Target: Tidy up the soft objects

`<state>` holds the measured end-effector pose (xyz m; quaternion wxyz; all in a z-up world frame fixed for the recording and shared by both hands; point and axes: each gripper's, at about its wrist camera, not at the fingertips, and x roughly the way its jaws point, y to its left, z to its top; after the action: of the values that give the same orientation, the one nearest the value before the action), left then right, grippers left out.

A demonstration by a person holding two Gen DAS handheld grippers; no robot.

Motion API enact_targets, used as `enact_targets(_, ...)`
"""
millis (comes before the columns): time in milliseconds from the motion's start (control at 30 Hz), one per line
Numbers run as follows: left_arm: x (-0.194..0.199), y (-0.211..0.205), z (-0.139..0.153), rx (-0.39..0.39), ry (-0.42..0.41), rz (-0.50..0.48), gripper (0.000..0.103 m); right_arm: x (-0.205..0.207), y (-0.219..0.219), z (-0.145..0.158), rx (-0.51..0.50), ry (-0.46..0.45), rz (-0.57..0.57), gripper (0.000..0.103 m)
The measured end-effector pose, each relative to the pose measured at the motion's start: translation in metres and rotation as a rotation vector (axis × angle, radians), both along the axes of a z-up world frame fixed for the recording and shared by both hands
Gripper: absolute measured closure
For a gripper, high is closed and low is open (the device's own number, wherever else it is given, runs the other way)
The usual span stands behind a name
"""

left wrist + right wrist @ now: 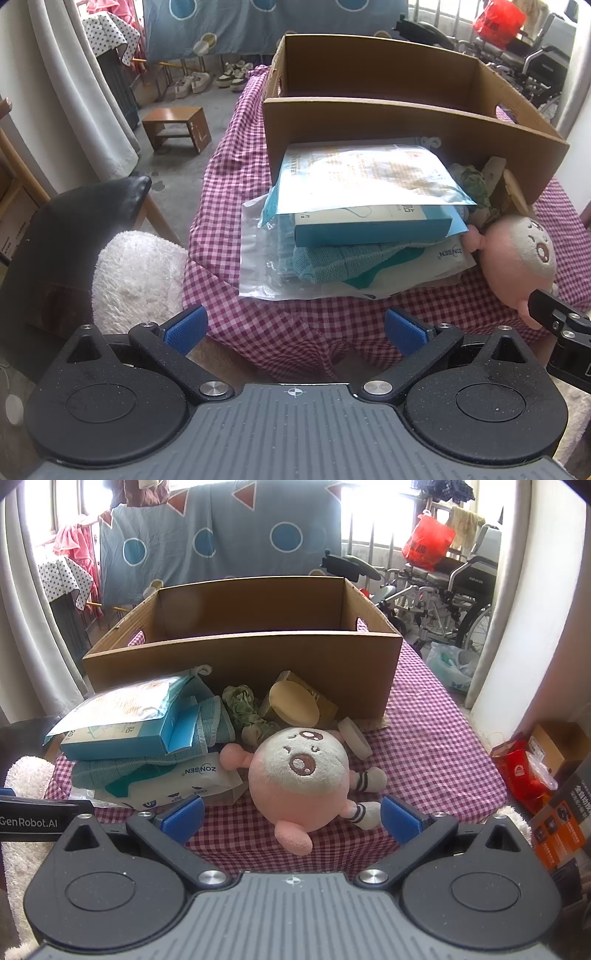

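Both hand-held grippers were at the near edge of the table (pixel 436 746), which had a pink-checked cloth on it.

L hand-held gripper (pixel 293 328): fingers wide apart, nothing btwn the blue pads (pixel 186 326). It pointed at the pile of packets, none touched.

R hand-held gripper (pixel 291 818): fingers also wide apart, nothing gripped. The plush (pixel 299 779) lay just ahead of it, its lower pink foot reaching down btwn the pads; I couldn't tell whether the right pad touched the striped leg.

Plush: pink body, grey-white face up, on the cloth in front of the box (pixel 258 657), to the right of the pile.

Box: brown cardboard, open top, at the far side of the table. Its inside floor was hidden by the near wall.

Pile, against the box's near wall, left half:
- flat clear-fronted packet (pixel 369 173) on top, leaning on the box wall
- blue carton (pixel 373 225) under it
- teal cloth (pixel 343 262) below that
- white ZONSEN pack (pixel 192 779) at the bottom

Btwn pile and plush: a green fabric wad (pixel 243 705) and a tan round pad (pixel 293 701) propped against the box. A white disc (pixel 356 736) lay just right of the plush's head.

Off the table, left: white fluffy cushion (pixel 136 273) on a dark chair.
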<state>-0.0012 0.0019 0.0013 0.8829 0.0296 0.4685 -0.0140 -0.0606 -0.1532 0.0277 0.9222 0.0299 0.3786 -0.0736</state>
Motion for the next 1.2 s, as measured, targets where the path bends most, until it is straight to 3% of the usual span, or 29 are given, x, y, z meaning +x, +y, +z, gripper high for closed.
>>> enact_targets(1200, -0.0001, 0.0002, 0.0013, 0.006, 0.002, 0.001, 0.0, 0.0008, 0.002, 0.0009, 0.007, 0.0, 0.011, 0.0)
